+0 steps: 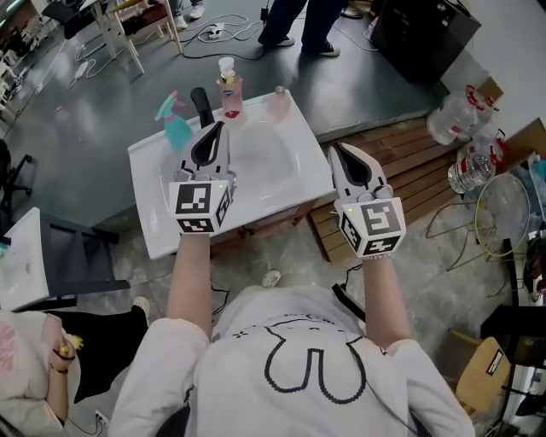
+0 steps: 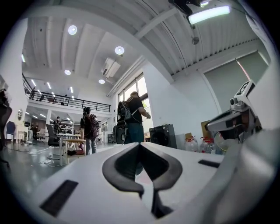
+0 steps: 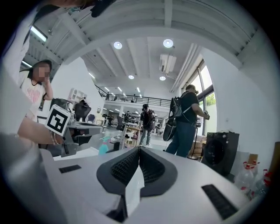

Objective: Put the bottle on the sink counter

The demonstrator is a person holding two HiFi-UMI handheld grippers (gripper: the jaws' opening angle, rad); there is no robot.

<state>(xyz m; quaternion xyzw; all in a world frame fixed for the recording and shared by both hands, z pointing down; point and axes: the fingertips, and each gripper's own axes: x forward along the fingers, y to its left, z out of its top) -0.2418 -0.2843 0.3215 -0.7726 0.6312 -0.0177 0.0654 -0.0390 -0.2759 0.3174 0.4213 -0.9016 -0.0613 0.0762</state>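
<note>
A white sink [image 1: 153, 218] stands below me. On its back rim stand a pump bottle [image 1: 229, 90] with pink liquid, a teal spray bottle [image 1: 175, 120], a small clear bottle [image 1: 278, 103] and a black faucet [image 1: 201, 104]. My left gripper [image 1: 221, 126] hovers over the basin's left part, pointing at the faucet, its jaws shut with nothing between them [image 2: 139, 145]. Off the sink's right edge my right gripper [image 1: 334, 148] is shut too and holds nothing [image 3: 139, 149]. The spray bottle [image 3: 103, 147] shows in the right gripper view, far left of the jaws.
A wooden pallet [image 1: 409, 171] lies right of the sink, with large water jugs [image 1: 456, 115] and a wire fan guard [image 1: 503, 213] beyond it. A black box [image 1: 422, 34] and a standing person's legs [image 1: 299, 26] are behind. A dark chair [image 1: 68, 256] stands at the left.
</note>
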